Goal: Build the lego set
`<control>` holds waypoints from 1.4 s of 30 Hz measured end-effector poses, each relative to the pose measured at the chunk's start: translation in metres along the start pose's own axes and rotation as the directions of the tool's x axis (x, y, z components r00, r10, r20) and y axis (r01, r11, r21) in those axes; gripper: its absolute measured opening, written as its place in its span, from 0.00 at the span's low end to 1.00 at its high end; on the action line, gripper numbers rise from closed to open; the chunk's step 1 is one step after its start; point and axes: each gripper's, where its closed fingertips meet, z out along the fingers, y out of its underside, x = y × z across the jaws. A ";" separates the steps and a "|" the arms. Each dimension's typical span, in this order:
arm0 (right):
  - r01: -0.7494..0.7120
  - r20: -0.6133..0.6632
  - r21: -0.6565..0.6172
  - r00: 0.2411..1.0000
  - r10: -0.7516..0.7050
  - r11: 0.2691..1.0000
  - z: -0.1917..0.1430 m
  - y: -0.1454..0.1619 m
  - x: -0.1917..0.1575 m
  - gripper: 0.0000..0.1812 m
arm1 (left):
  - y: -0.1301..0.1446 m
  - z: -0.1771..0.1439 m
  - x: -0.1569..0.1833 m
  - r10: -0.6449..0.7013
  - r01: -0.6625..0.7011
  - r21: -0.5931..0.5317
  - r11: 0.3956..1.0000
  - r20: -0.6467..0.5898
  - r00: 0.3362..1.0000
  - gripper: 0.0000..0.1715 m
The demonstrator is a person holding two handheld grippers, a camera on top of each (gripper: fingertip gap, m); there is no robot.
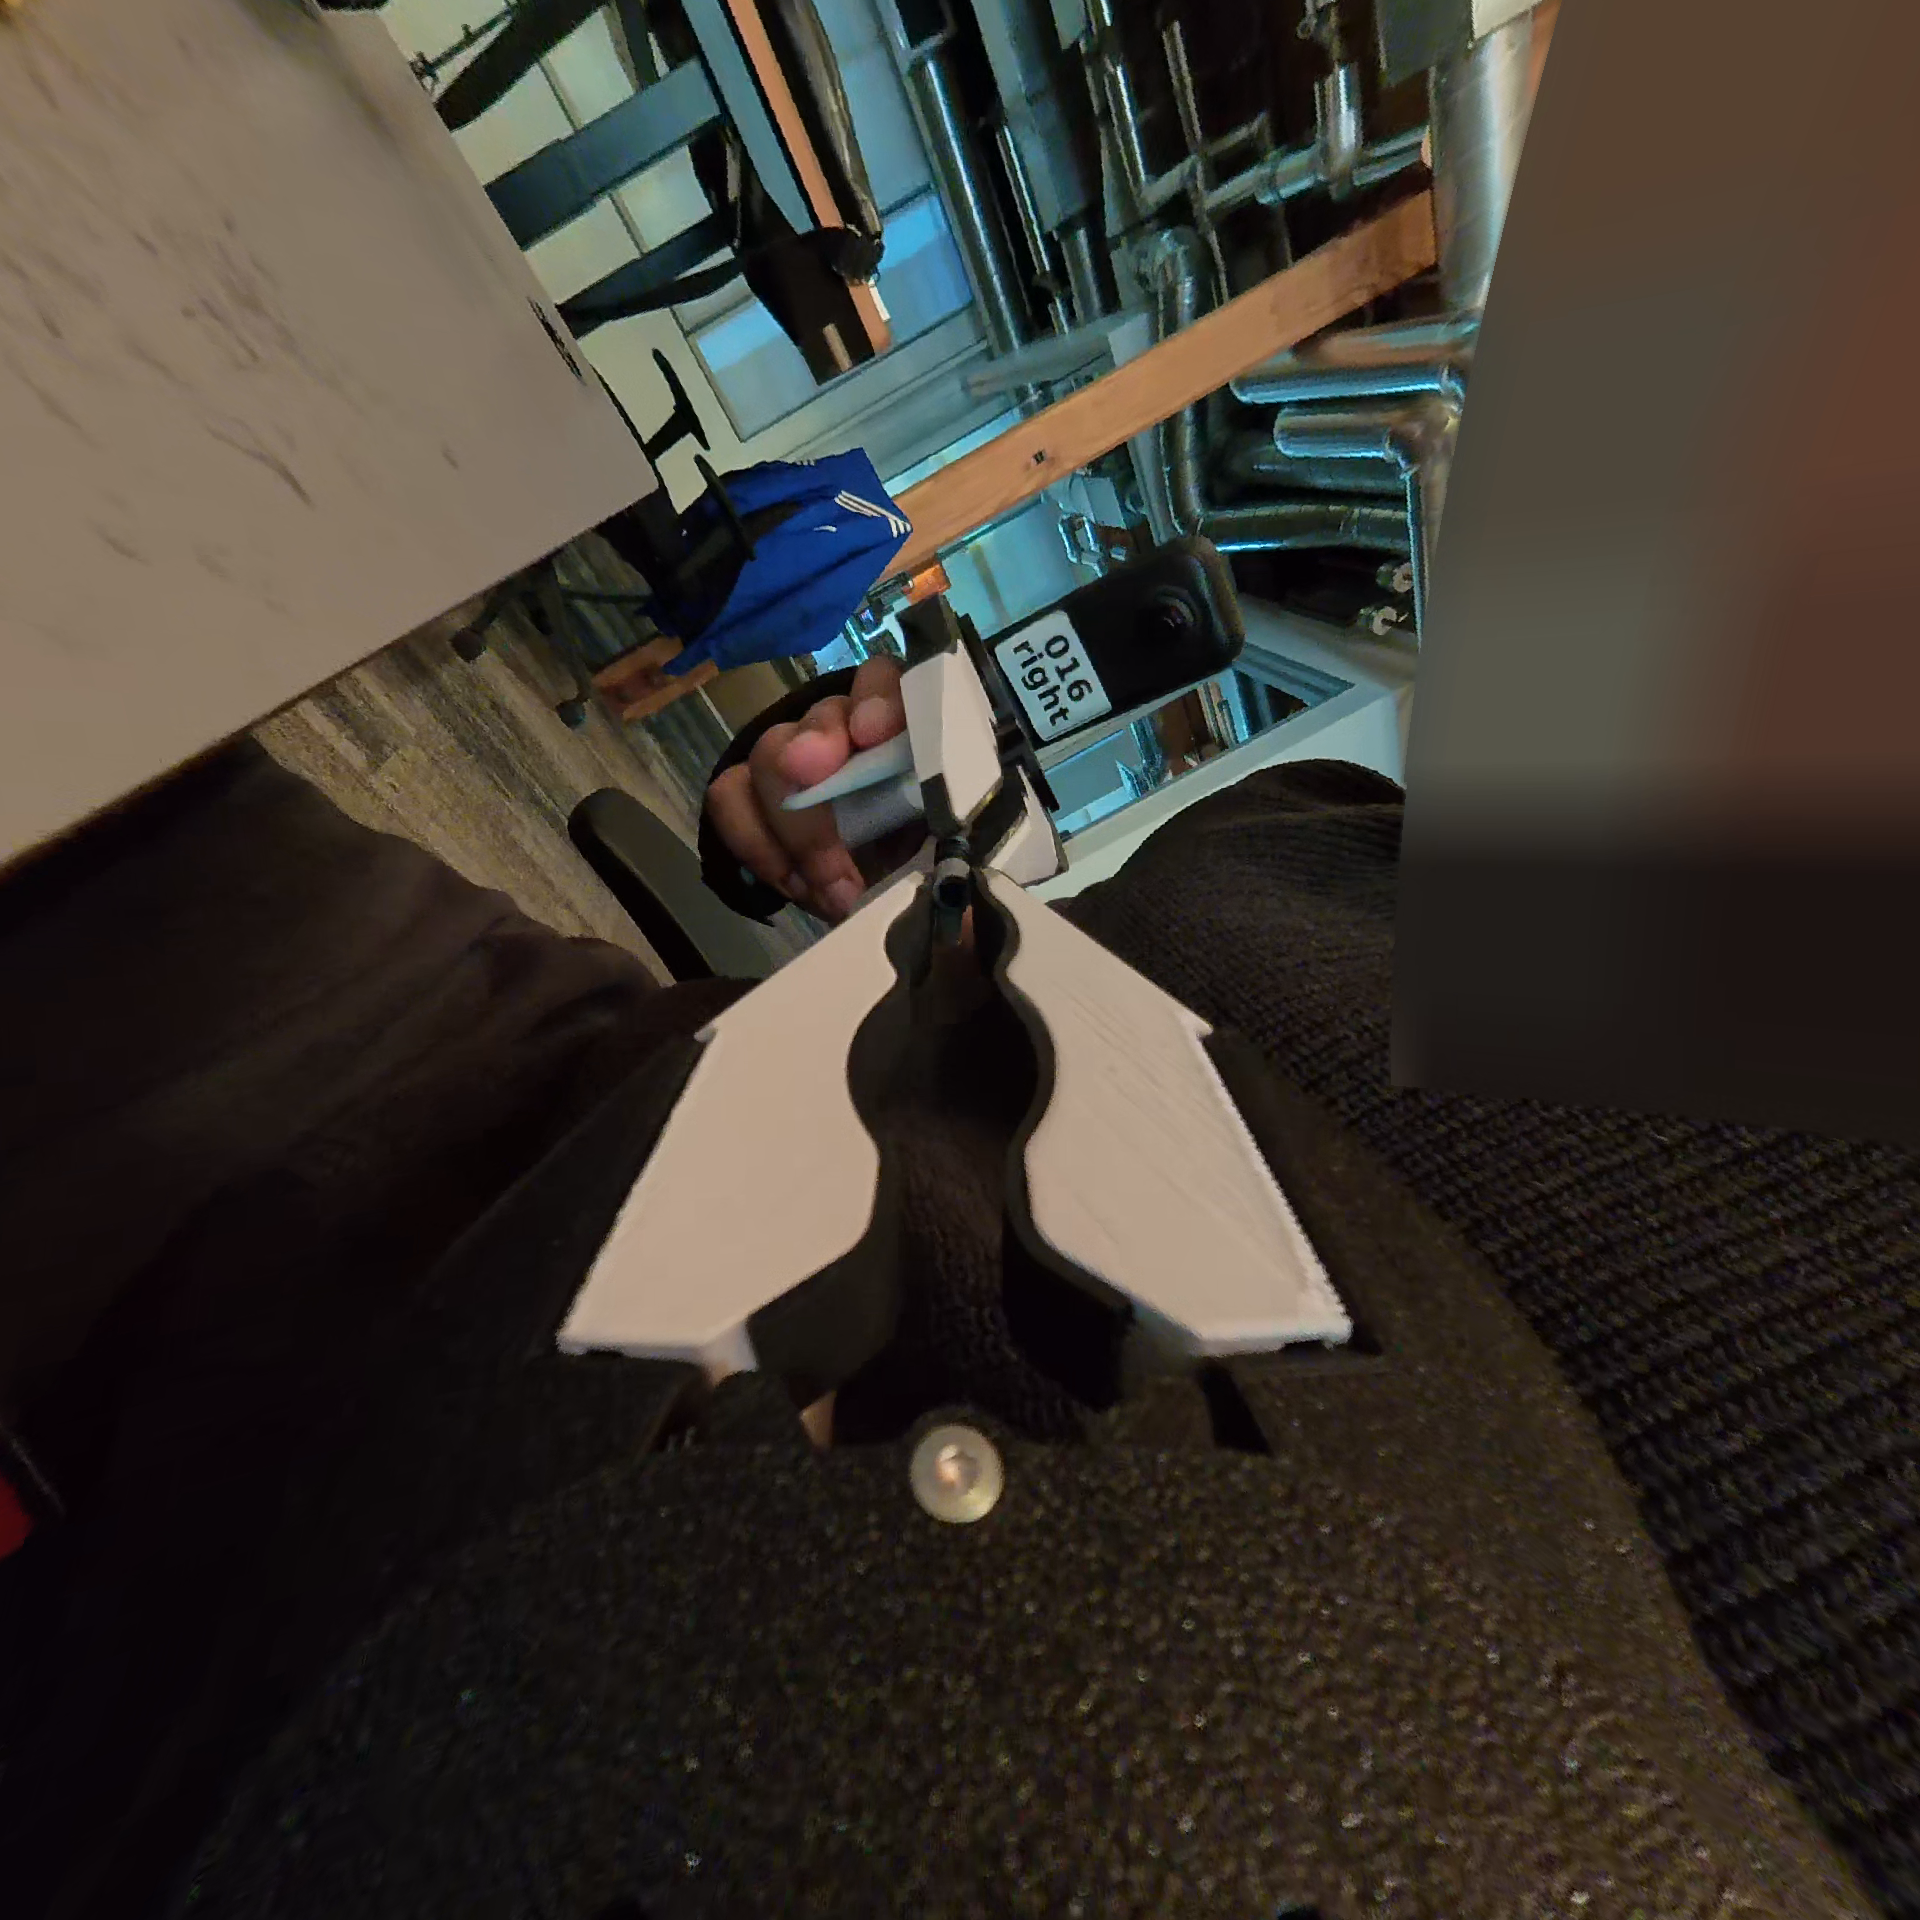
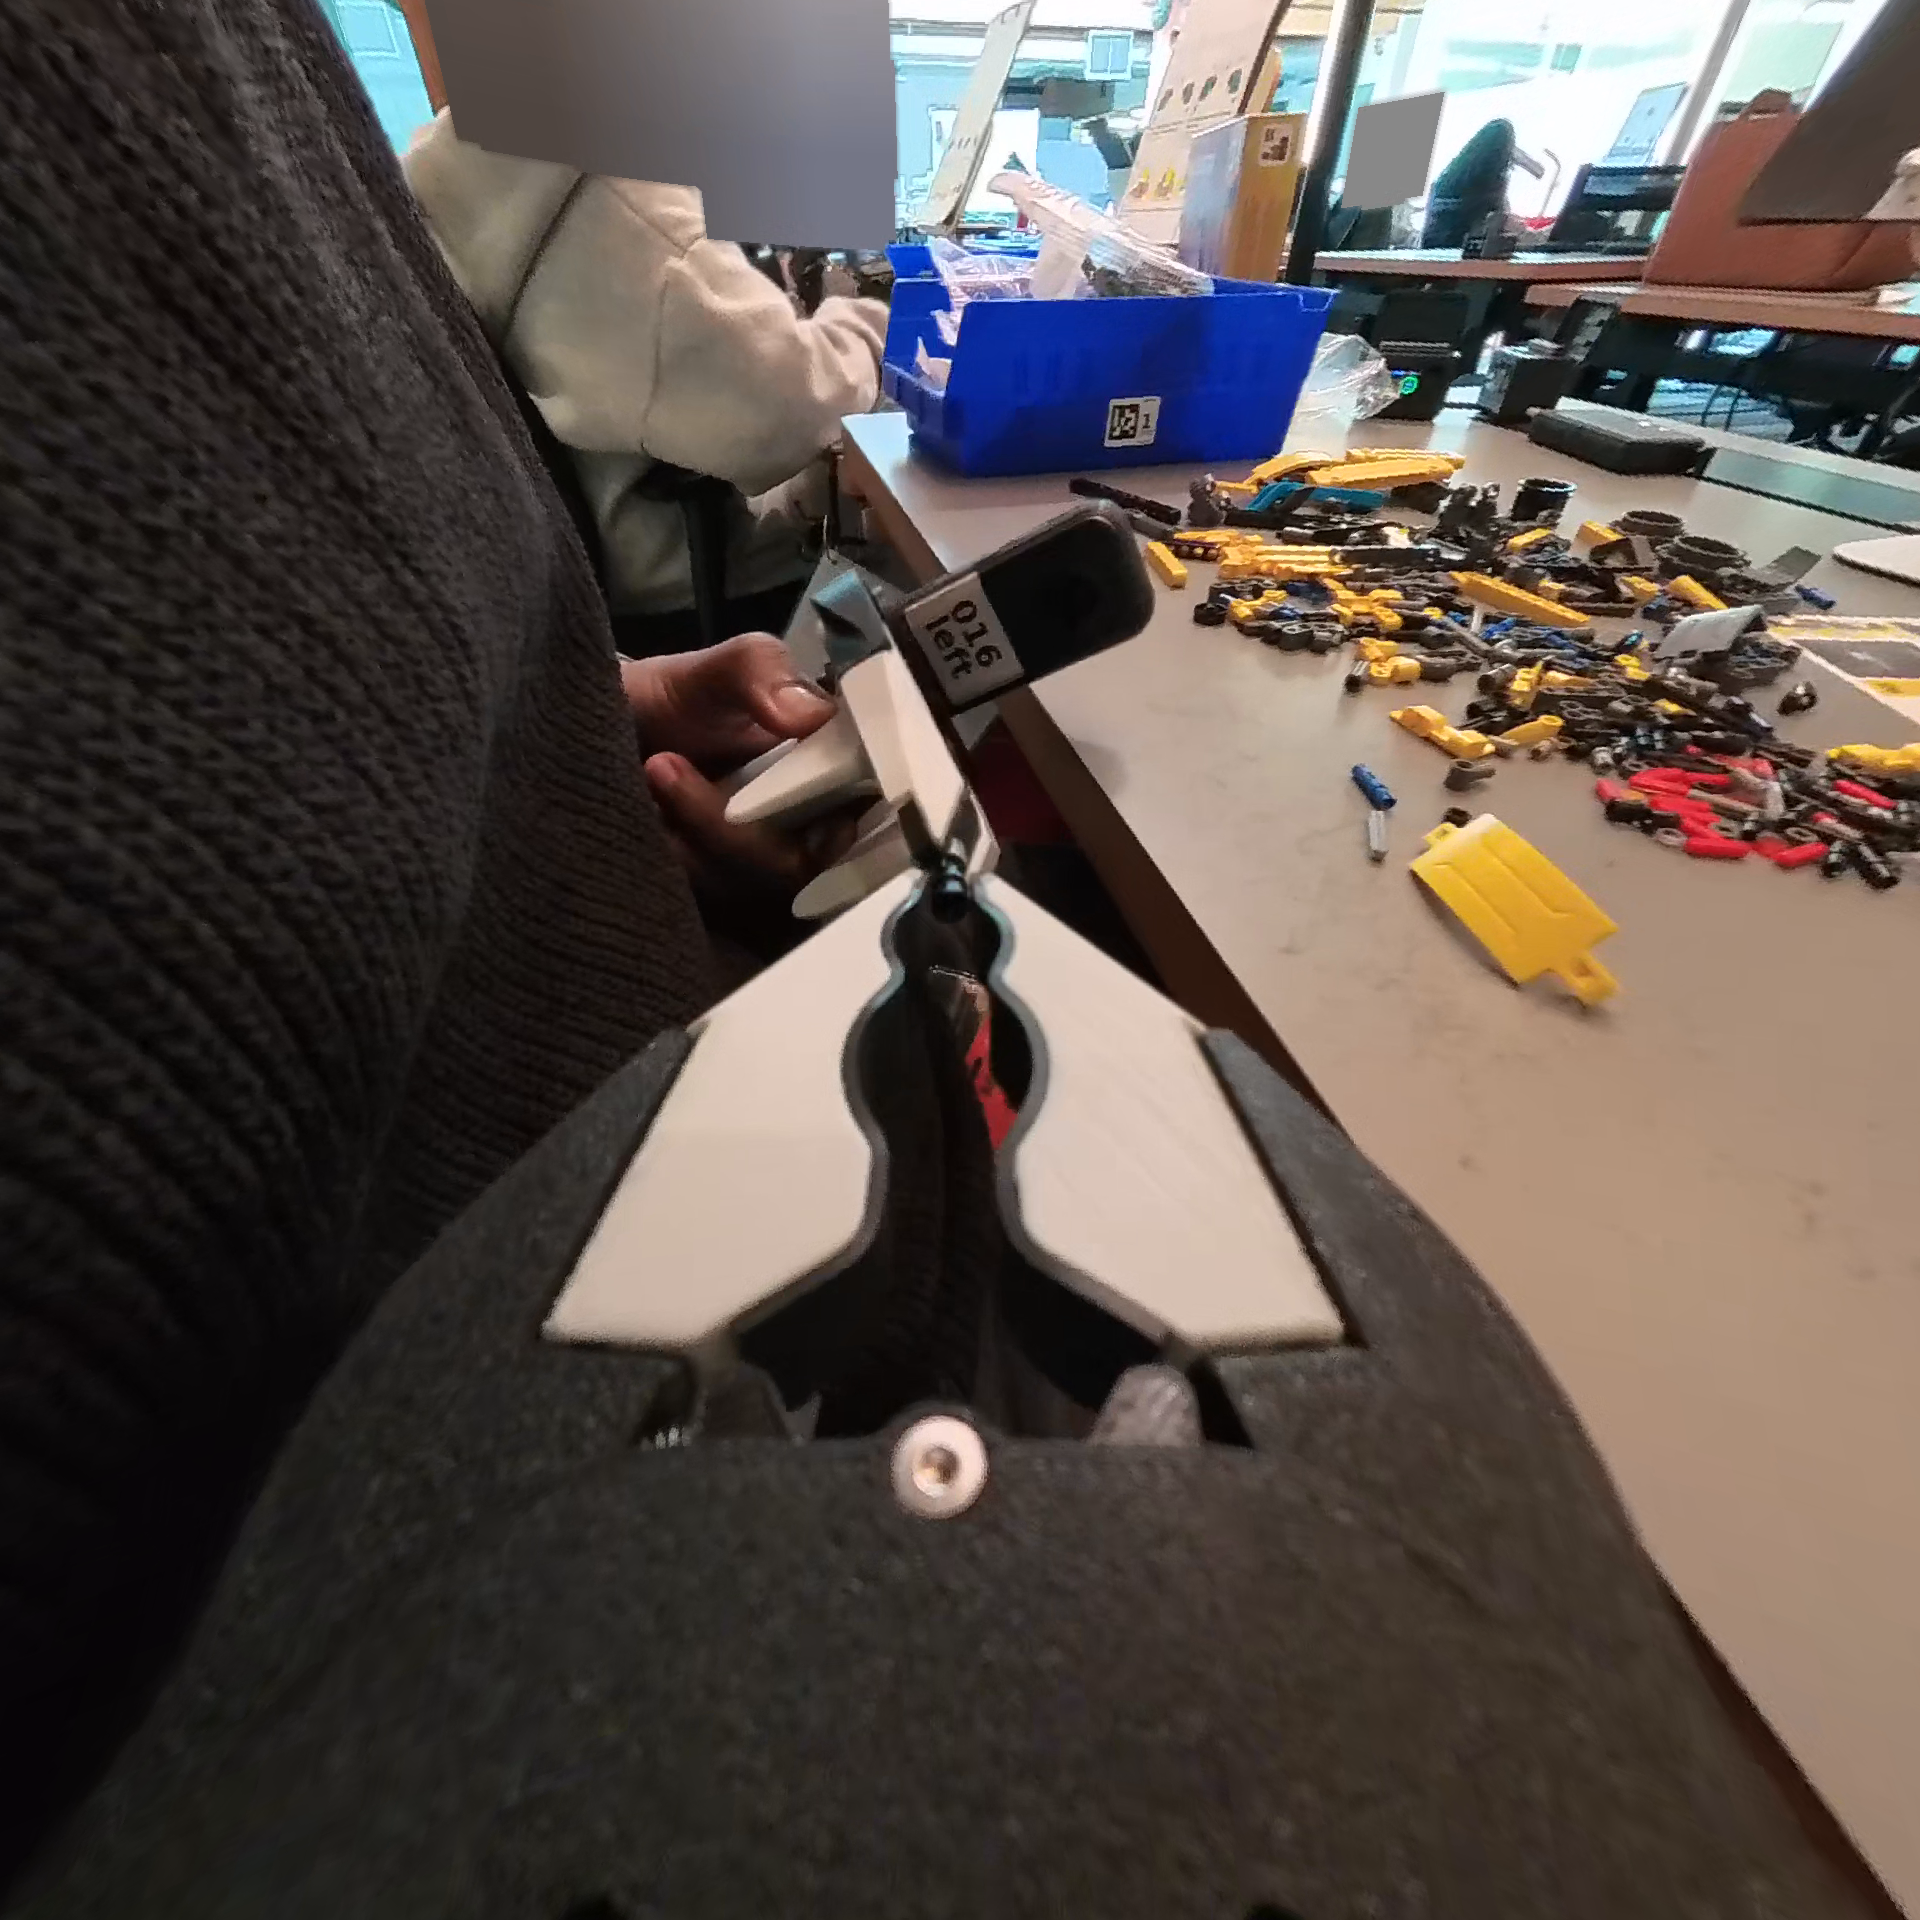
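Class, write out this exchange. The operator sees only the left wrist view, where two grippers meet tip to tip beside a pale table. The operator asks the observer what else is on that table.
Operator: What is on the table that I can't see?
Observer: A spread of yellow, black and red building pieces.
Operator: Is anything lying apart from it?
Observer: A yellow panel lies alone, nearer the table's front edge.
Operator: And farther back?
Observer: A blue bin stands at the far end, with clear bags in it.
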 end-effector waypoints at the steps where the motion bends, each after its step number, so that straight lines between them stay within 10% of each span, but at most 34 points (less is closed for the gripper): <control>1: 0.009 0.004 -0.005 1.000 -0.009 1.000 0.000 0.000 -0.001 0.03 | 0.000 0.000 0.000 -0.004 0.004 -0.004 1.000 -0.001 1.000 0.03; 31: -0.067 0.038 0.033 0.997 0.065 0.997 -0.006 0.003 -0.004 0.00 | 0.008 0.002 0.000 -0.048 0.047 -0.042 0.998 -0.016 0.999 0.03; 35: 0.033 0.067 -0.044 0.997 -0.030 0.998 0.021 0.013 -0.026 0.00 | 0.063 0.033 0.001 0.190 -0.164 -0.361 0.918 0.038 0.981 0.03; 42: -0.094 -0.016 0.074 0.995 0.095 0.993 -0.016 -0.012 0.018 0.00 | 0.013 0.007 -0.002 -0.035 0.034 -0.073 0.997 -0.016 0.999 0.03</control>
